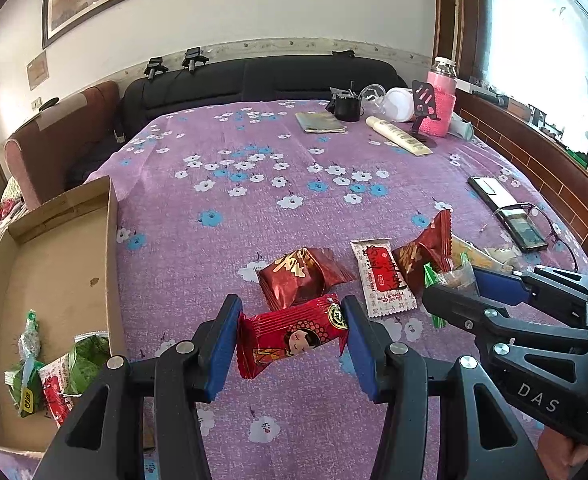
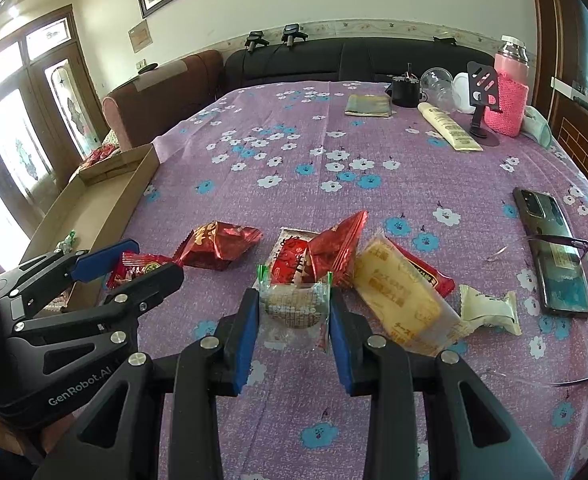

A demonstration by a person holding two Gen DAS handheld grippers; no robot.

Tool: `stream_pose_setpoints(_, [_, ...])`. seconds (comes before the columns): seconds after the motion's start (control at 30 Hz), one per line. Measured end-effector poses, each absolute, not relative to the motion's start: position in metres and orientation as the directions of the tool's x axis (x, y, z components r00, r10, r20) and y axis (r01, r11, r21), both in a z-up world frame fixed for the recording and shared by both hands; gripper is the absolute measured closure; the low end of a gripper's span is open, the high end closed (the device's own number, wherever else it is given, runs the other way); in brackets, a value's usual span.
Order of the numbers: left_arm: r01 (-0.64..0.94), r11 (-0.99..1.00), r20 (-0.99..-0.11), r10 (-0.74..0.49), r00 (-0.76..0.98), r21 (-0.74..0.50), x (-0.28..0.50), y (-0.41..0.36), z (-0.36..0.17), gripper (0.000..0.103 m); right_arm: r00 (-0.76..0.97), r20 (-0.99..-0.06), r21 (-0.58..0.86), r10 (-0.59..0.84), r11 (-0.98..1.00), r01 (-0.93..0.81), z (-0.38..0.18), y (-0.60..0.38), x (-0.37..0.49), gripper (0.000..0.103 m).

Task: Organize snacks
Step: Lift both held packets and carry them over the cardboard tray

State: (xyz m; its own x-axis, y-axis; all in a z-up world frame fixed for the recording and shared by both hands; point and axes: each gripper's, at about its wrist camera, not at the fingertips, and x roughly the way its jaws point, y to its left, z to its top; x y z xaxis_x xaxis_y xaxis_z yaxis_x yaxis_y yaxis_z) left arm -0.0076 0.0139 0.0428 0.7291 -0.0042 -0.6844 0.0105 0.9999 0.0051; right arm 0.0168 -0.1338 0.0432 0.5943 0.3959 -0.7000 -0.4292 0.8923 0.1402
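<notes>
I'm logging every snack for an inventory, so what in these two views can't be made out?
- Cardboard box, left wrist view: the left gripper holding the red snack pack hides its near corner, so the count inside is uncertain.
- White sachet, right wrist view: mostly behind the clear cookie packet in the right gripper.
- Print on the yellow cracker pack: too blurred to read.

Materials and finishes on the table

A matt woven tablecloth [image 1: 294, 168] was seen beneath glossy, crinkled foil on the red snack packet [image 1: 292, 334] and clear plastic film on the cracker packet [image 2: 294, 310]. The cardboard box [image 1: 110, 240] was dull brown paper board; the pads [image 1: 220, 346] were of matt blue rubber.
</notes>
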Motion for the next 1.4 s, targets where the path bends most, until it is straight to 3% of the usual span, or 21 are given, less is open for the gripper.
stream_pose_setpoints(0.73, [-0.068, 0.998, -0.64, 0.051, 0.766, -0.002, -0.022, 0.033, 0.055, 0.049, 0.626, -0.665, 0.176, 0.407, 0.9, -0.398, 0.054, -0.138, 0.016, 0.07])
stream_pose_setpoints(1.4, [-0.289, 0.954, -0.613, 0.182, 0.769, -0.078, -0.054, 0.135, 0.064, 0.049, 0.541, -0.67, 0.136, 0.509, 0.8, -0.584, 0.07, -0.036, -0.022, 0.07])
